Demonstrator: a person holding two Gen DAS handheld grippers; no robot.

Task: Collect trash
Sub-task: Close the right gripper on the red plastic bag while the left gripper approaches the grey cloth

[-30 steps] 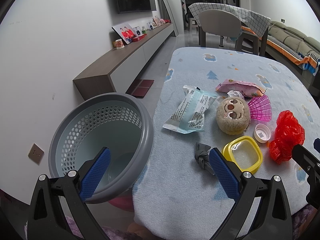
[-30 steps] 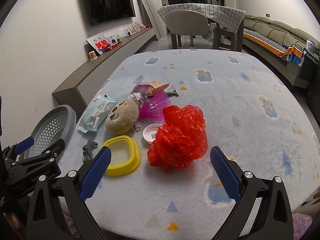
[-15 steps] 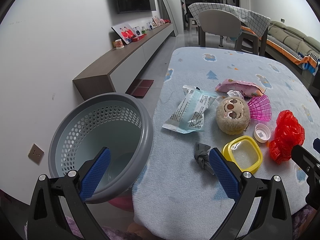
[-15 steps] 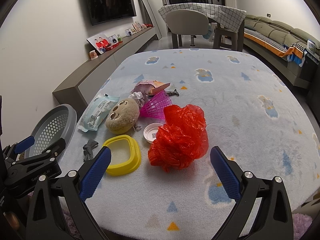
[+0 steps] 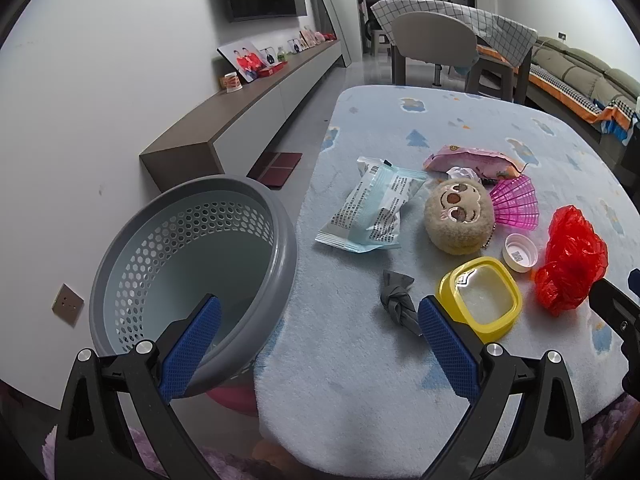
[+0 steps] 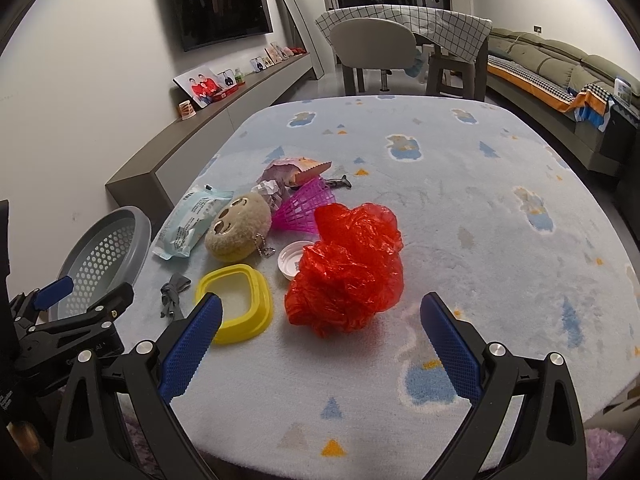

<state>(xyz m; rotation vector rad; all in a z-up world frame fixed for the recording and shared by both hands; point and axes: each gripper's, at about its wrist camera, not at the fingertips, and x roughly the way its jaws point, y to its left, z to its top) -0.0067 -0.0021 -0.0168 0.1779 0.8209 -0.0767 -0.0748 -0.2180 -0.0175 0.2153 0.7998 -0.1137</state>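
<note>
A grey perforated basket (image 5: 192, 264) stands at the table's left edge; it also shows in the right wrist view (image 6: 102, 258). On the table lie a crumpled red plastic bag (image 6: 346, 270), a pale blue wrapper (image 5: 372, 210), a pink snack packet (image 5: 472, 160), a white cap (image 5: 519, 253), a yellow lid (image 5: 480, 298) and a grey knotted scrap (image 5: 396, 300). My left gripper (image 5: 316, 334) is open and empty, over the basket's rim and the table edge. My right gripper (image 6: 320, 332) is open and empty, just in front of the red bag.
A round plush toy (image 5: 458, 216) and a pink shell-shaped toy (image 5: 516, 204) lie among the trash. The table has a fluffy light blue cover (image 6: 480, 200). A low cabinet (image 5: 256, 108) runs along the left wall. A chair (image 6: 376, 52) stands beyond the table.
Both views have shifted very slightly; the right gripper has edged a little closer to the red bag. Nothing on the table has moved.
</note>
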